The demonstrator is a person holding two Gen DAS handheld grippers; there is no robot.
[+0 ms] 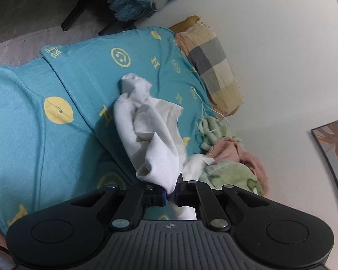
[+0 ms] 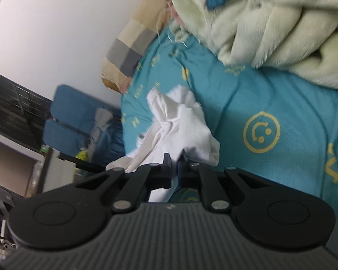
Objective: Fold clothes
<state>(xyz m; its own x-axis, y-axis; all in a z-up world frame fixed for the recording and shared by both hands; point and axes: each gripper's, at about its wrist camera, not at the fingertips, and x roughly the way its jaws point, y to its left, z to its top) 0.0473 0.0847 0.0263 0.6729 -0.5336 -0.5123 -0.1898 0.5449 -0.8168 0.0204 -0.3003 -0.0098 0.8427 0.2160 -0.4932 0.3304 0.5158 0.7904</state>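
White garment [image 1: 155, 130] lies bunched beside green blanket [image 1: 227, 173], near checked pillow [image 1: 214, 67].

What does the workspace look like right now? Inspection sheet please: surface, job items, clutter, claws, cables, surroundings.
Surface: bed with teal sheet printed with yellow smileys and letters.
Job's things: one white garment, crumpled, unfolded, stretched between both claws.
Clutter: green fleece blanket and pink fleece bunched by the wall; checked pillow at the head end.
Grippers: left claw shut on the white garment; right claw shut on another part of it.
Cables: thin white cord lying on the sheet near the pillow.
Surroundings: white wall; framed leaf picture; teal-cushioned chair beside the bed; dark shelving, blurred.
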